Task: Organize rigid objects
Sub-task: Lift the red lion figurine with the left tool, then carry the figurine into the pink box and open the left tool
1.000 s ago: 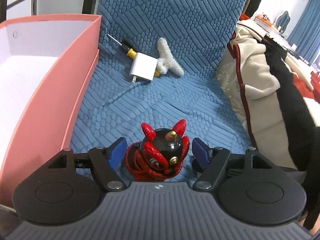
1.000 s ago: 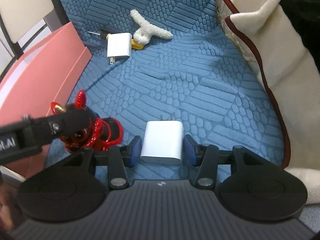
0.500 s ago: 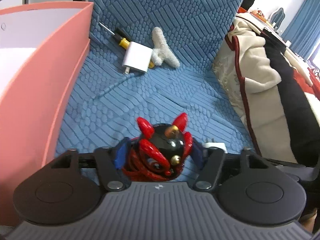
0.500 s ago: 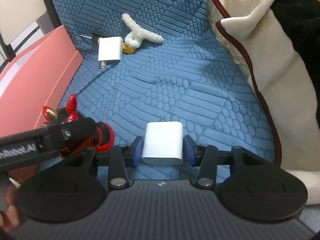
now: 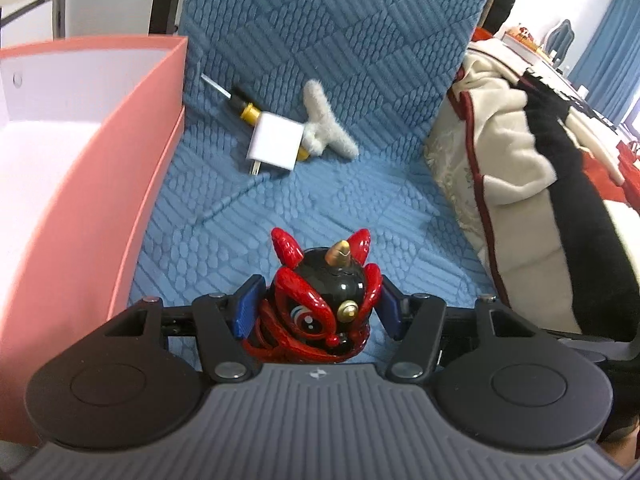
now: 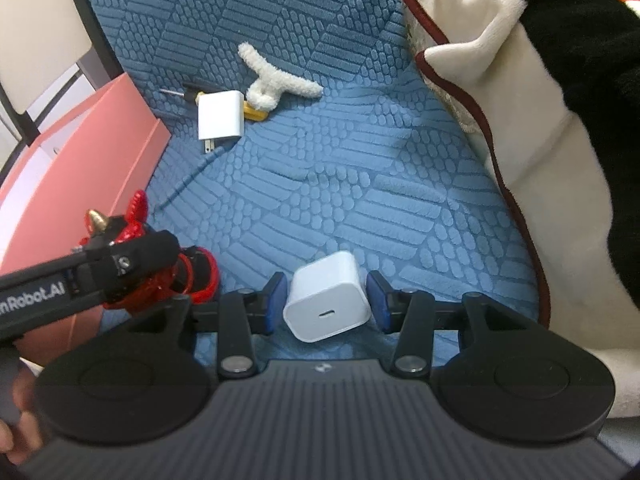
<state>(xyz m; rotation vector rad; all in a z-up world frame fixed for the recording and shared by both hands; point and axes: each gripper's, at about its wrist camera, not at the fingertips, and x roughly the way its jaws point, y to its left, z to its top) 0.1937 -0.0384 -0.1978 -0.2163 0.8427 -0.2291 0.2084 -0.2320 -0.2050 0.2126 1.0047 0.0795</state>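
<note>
My left gripper (image 5: 318,306) is shut on a red and black lion-head figurine (image 5: 320,312) and holds it just above the blue cushion (image 5: 360,208); the figurine also shows in the right wrist view (image 6: 136,264). My right gripper (image 6: 327,300) is shut on a white charger cube (image 6: 326,304), tilted, its USB port facing the camera. A second white charger (image 5: 276,144) lies at the back of the cushion, over a yellow-handled screwdriver (image 5: 240,106); it also shows in the right wrist view (image 6: 220,116).
A pink open box (image 5: 80,152) stands to the left of the cushion. A white fluffy piece (image 5: 326,128) lies beside the far charger. A cream, black and red blanket (image 5: 520,168) is piled on the right.
My left gripper closed on the figurine and lifted it slightly. The charger in my right gripper has tipped up so that its port faces the camera.
</note>
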